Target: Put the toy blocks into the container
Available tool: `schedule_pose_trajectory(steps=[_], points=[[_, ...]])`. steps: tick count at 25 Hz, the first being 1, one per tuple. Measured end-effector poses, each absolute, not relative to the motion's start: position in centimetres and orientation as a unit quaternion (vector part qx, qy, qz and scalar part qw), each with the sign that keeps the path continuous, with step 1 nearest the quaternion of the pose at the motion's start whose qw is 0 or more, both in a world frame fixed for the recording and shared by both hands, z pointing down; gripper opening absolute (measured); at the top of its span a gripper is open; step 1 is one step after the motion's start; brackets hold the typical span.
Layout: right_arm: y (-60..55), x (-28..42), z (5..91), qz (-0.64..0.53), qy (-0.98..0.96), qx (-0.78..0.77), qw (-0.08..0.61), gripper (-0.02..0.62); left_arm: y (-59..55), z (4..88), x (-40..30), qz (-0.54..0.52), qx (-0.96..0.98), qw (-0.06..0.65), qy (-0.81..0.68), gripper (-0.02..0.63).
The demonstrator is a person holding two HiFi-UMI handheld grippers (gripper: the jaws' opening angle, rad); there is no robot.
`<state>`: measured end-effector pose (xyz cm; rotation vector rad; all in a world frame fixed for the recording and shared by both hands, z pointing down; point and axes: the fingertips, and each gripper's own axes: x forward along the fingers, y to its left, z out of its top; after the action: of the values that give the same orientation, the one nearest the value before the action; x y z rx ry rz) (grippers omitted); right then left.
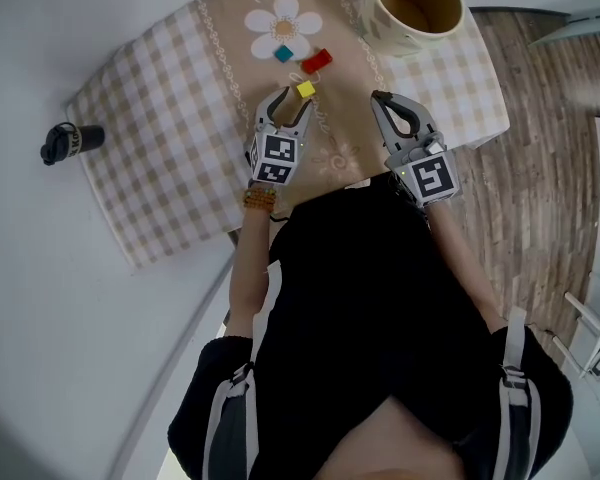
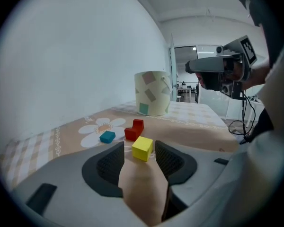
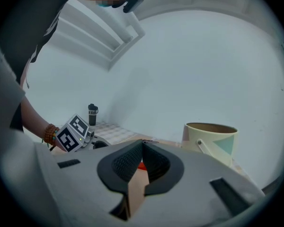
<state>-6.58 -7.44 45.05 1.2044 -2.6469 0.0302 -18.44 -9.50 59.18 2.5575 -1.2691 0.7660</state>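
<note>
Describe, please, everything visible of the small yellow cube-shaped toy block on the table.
The small yellow cube-shaped toy block is plain, matte and solid-looking, with crisp edges. It rests flat on the beige tablecloth, one edge turned toward the left gripper, between the tips of its open jaws, apparently untouched. A red L-shaped block lies just beyond, apart.

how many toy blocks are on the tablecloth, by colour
yellow block: 1
red block: 1
teal block: 1
total: 3
</note>
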Motion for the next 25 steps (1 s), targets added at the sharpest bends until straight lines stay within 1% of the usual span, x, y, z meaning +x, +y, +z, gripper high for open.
schedule_pose_trajectory(steps=[11, 13, 21, 22, 23, 25], points=[[-8.2, -5.8, 46.0, 0.017, -0.916, 0.38, 0.126, 0.006, -10.3, 61.2, -17.5, 0.282, 0.849, 0.105, -0.435, 0.202], [-8.5, -5.6, 46.1, 0.014, -0.917, 0.379, 0.126, 0.006, -10.3, 61.3, -17.3, 0.284, 0.847, 0.105, -0.437, 0.184], [-8.0, -5.4, 47.2, 0.026, -0.912, 0.39, 0.126, 0.006, -10.5, 61.3, -17.3, 0.285, 0.845, 0.101, -0.441, 0.183], [-7.9, -5.5, 47.2, 0.027, -0.911, 0.391, 0.126, 0.006, -10.5, 61.3, -17.3, 0.286, 0.845, 0.1, -0.44, 0.175], [-7.9, -5.6, 47.2, 0.028, -0.911, 0.391, 0.126, 0.006, -10.5, 61.3, -17.2, 0.287, 0.846, 0.098, -0.439, 0.152], [-7.7, -5.6, 47.3, 0.029, -0.911, 0.392, 0.128, 0.006, -10.4, 61.3, -17.3, 0.289, 0.847, 0.094, -0.436, 0.146]])
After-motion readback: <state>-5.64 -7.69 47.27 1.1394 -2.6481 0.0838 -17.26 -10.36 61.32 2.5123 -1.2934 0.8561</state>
